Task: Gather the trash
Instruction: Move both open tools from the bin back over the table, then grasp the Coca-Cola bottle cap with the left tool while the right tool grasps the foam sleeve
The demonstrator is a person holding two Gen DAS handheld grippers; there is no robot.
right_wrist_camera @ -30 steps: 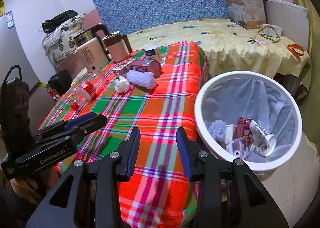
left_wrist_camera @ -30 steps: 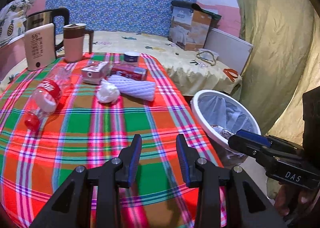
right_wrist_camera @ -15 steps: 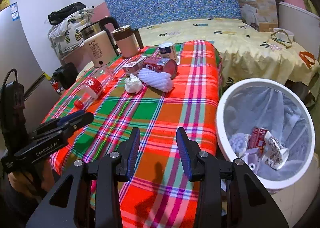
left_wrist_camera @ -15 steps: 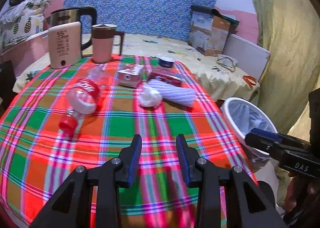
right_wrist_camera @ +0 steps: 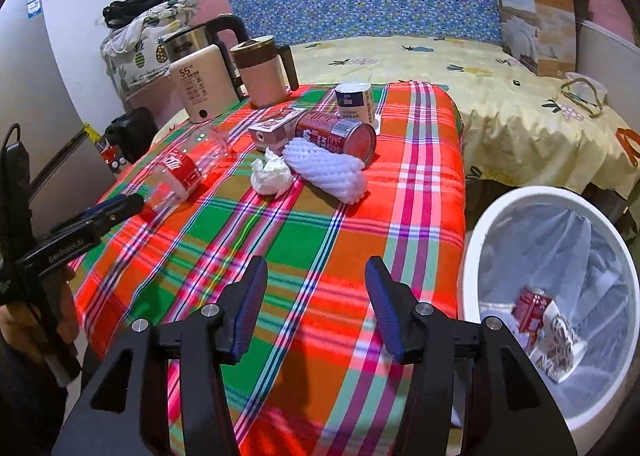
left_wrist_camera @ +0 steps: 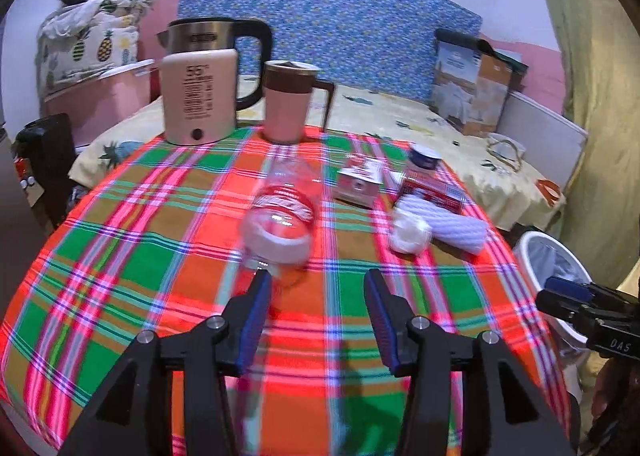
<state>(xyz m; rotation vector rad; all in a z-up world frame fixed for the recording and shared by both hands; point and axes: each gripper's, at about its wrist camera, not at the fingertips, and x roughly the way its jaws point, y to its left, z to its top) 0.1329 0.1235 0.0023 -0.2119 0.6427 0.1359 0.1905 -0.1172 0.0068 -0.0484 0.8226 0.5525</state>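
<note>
A clear plastic bottle (left_wrist_camera: pixel 282 216) with a red label lies on the plaid tablecloth (left_wrist_camera: pixel 132 256), its cap end just ahead of my open, empty left gripper (left_wrist_camera: pixel 316 312). It also shows in the right wrist view (right_wrist_camera: pixel 180 172). A crumpled tissue (right_wrist_camera: pixel 271 175), white foam netting (right_wrist_camera: pixel 326 168), a red can (right_wrist_camera: pixel 336 134) and a small pink carton (right_wrist_camera: pixel 272 132) lie mid-table. My right gripper (right_wrist_camera: pixel 316 304) is open and empty over the table's near edge. The white trash bin (right_wrist_camera: pixel 480 228) stands to its right with trash inside.
A kettle (left_wrist_camera: pixel 200 96) and a pink mug (left_wrist_camera: pixel 286 104) stand at the table's far edge. A small white jar (right_wrist_camera: pixel 354 100) stands behind the can. A bed with a yellow sheet (right_wrist_camera: pixel 480 72) lies beyond, with a cardboard box (right_wrist_camera: pixel 536 20) on it.
My left gripper swung left and forward, from facing the bin side to facing the bottle. My right gripper moved left, so the bin slid to the right edge of its view.
</note>
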